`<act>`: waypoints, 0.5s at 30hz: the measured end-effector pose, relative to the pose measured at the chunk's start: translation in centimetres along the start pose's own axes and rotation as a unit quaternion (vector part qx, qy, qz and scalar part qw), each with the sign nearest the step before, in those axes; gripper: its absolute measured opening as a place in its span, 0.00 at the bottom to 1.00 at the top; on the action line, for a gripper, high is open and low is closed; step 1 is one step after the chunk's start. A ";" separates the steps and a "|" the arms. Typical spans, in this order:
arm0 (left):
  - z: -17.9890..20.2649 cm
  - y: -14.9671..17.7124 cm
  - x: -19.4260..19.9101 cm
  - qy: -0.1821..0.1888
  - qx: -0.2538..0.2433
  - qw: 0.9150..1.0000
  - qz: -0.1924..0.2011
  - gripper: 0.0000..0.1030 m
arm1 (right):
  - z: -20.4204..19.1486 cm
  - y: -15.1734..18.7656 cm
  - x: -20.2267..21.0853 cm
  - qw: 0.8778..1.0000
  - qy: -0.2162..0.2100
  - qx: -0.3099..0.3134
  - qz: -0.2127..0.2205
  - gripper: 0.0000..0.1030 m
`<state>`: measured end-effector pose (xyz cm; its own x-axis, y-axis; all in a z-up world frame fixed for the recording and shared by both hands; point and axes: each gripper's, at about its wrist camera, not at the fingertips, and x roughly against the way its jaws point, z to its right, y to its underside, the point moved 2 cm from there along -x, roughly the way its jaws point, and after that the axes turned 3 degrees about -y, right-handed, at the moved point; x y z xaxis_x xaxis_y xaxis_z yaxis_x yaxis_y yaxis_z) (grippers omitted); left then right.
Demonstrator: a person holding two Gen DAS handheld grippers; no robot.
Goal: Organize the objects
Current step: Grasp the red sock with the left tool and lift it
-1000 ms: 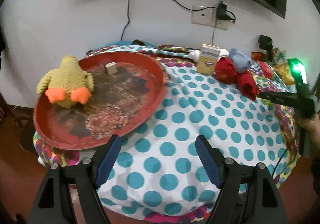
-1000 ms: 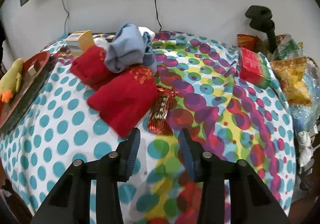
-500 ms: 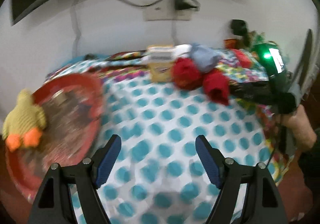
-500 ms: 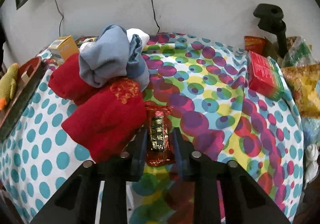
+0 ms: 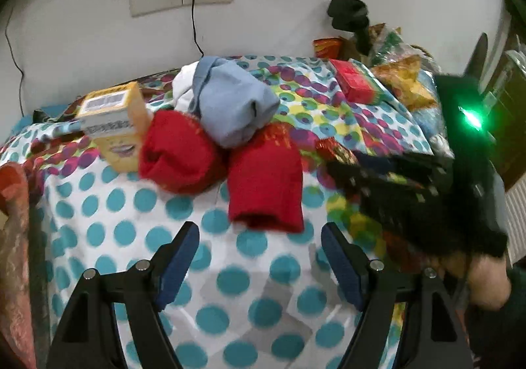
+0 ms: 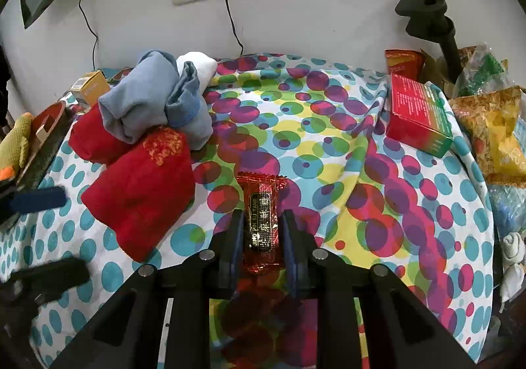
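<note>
The red foil snack packet lies on the brightly dotted tablecloth, just right of the red sock bundle, and the right gripper now has it: a second ago the jaws stood apart short of the wrapper, and they have since slid forward along both its long sides and closed until the blue pads press its edges. The packet is still flat on the cloth, not lifted. To my eye that settles the pick; what remains is to raise it and carry it off, probably to the red tray at the far left where the yellow knitted duck sits, though where it belongs is only a guess.

The other change is bigger. The left gripper was over the tray a second ago and has swung across the table; it now hovers low in front of the nearest red sock bundle, its jaws spread wide with nothing between them and touching nothing. Behind that bundle sit a second red bundle and a grey-blue sock bundle leaning on both, with a yellow toothpaste box standing at the left. It looks lined up to take the near sock next; the soft roll should squash a little under the pads.
</note>
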<state>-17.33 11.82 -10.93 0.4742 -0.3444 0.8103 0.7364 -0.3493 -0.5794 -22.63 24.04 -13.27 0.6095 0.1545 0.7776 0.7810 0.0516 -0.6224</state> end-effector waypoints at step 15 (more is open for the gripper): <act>-0.3 -2.3 -4.5 -0.025 0.010 0.999 0.017 0.67 | 0.0 -0.1 0.0 1.000 -0.012 -0.004 0.001 0.24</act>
<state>-21.27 13.93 -13.29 0.5228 -0.3122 0.7932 0.7283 -0.3200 -0.6060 -22.74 24.04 -13.23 0.6070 0.1779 0.7746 0.7814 0.0445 -0.6225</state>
